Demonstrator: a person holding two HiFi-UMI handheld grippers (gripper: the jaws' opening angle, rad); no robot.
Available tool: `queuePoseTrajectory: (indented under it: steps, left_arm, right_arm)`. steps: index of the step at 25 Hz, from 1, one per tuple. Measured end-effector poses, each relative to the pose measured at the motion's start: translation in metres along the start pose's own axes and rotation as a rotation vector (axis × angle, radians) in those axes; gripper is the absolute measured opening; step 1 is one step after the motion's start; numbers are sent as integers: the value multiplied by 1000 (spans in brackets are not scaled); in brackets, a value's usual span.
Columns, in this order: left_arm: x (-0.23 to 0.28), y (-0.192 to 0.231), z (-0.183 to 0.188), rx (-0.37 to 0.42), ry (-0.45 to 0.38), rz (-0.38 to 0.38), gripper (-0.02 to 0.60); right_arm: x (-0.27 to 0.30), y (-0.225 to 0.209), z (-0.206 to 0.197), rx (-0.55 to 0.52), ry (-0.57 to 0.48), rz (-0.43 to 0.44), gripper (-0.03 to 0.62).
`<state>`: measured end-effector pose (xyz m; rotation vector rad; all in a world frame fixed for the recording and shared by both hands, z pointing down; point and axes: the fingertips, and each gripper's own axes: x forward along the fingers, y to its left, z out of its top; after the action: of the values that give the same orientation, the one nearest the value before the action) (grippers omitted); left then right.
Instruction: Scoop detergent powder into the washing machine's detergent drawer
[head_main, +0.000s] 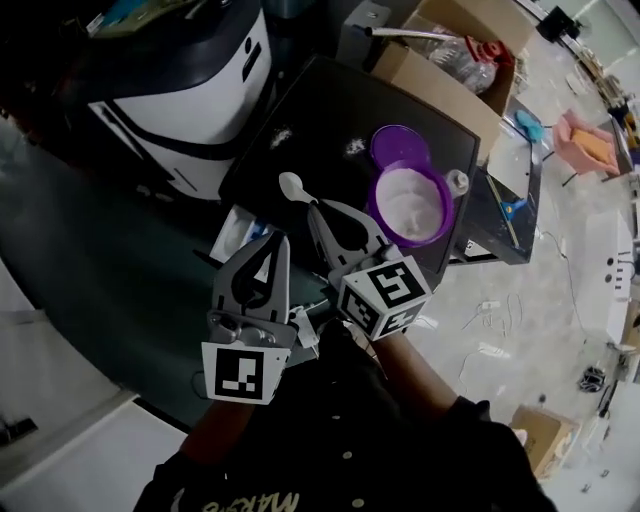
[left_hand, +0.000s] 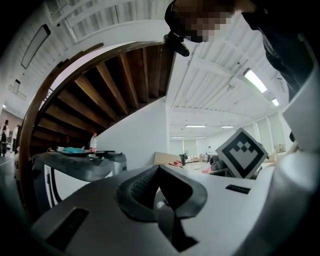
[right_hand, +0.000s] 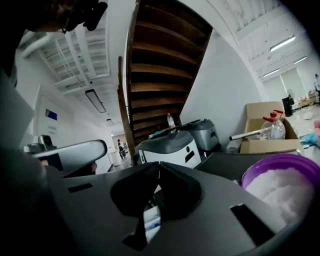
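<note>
Nearest, at the front edge of the washing machine's black top (head_main: 320, 110): left gripper (head_main: 279, 242), jaws closed tip to tip with nothing between them. Just left of its tips, the white detergent drawer (head_main: 235, 232), pulled out from the machine's front, near the left corner.

Close on the right, right gripper (head_main: 313, 208), jaws pinched together on the handle of a white scoop (head_main: 291, 185). Scoop bowl out past the tips, over the middle of the top; contents not readable.

Farther, toward the right edge: open purple tub (head_main: 437, 228), well filled with white detergent powder (head_main: 410, 200). Just behind it, a purple lid (head_main: 398, 146) lying flat. Hard by the tub at the right edge, a small white cap (head_main: 457, 182). Left of the lid, specks of spilled powder (head_main: 355, 148).
</note>
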<state>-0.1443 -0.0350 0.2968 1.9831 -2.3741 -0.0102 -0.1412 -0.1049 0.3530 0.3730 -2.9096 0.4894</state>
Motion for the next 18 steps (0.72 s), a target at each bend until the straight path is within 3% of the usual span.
queuePoseTrajectory:
  steps: [5, 11, 18]
  left_arm:
    - [30, -55, 10, 22, -32, -168, 15]
    - [53, -124, 15, 28, -50, -377, 15]
    - [56, -170, 17, 34, -61, -485, 15]
  right_arm:
    - [-53, -49, 26, 1, -95, -145, 31]
    - [-131, -101, 38, 0, -153, -379, 31]
    - [-181, -130, 20, -7, -82, -500, 31]
